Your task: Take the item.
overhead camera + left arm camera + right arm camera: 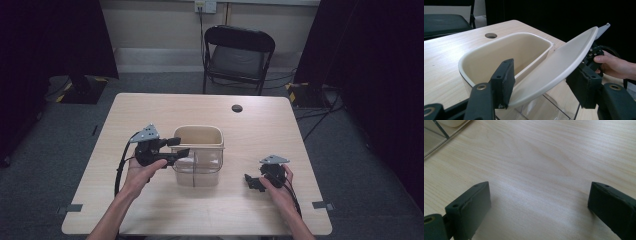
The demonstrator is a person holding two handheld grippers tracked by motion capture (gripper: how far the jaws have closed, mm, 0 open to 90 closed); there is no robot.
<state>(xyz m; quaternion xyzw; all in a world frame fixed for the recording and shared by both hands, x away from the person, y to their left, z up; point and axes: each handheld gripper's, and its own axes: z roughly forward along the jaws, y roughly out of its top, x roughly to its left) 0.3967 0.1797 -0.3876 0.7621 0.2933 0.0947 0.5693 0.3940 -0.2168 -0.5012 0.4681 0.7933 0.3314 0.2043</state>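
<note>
Lid (559, 65) clamped in left tongs (544, 87)

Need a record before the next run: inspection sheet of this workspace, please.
Surface: light wooden table, round hole near far edge.
Job's things: clear bin with cream rim; its cream swing lid tilted.
Clutter: nothing seen.
Grippers: left gripper shut on the swing lid, fingers on its edges; right gripper open over bare table.
Cables: black cable from left gripper.
Surroundings: folding chair, dark curtains, grey floor.
</note>
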